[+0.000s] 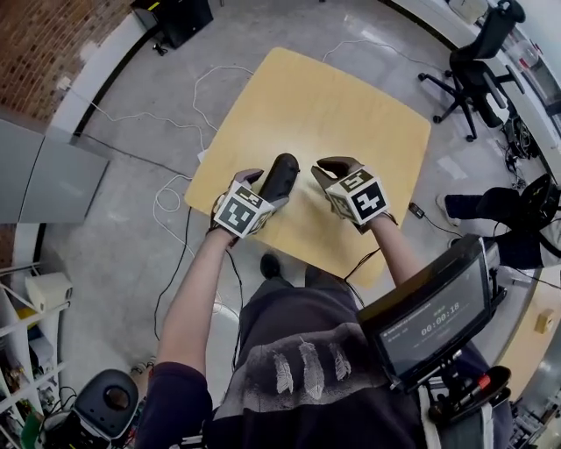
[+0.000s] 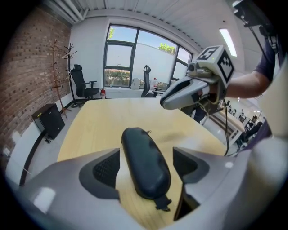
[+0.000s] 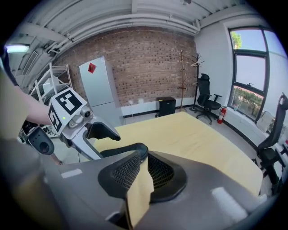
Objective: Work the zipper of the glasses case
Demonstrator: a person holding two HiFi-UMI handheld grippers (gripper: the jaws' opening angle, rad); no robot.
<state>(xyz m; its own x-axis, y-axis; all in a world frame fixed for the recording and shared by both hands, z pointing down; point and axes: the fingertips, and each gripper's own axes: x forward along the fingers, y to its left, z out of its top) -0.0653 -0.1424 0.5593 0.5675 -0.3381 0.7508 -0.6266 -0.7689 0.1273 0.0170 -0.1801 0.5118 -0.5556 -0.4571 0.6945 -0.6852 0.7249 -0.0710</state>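
Note:
A dark oval glasses case (image 1: 280, 175) lies on the wooden table (image 1: 351, 105). In the left gripper view the case (image 2: 144, 164) sits lengthwise between the wide-apart jaws of my left gripper (image 2: 145, 155), with a gap on each side, so the pads do not press on it. A small zipper pull (image 2: 148, 131) shows at its far end and a short tab (image 2: 163, 204) at its near end. My right gripper (image 1: 331, 168) hovers just right of the case. In its own view the right gripper (image 3: 144, 164) has a narrow gap showing only table.
The table's front edge (image 1: 289, 254) is close to the person. Cables (image 1: 175, 202) trail over the floor on the left. An office chair (image 1: 478, 61) stands at the back right, a black box (image 1: 171, 17) at the back left, and a screen (image 1: 434, 320) hangs at the person's chest.

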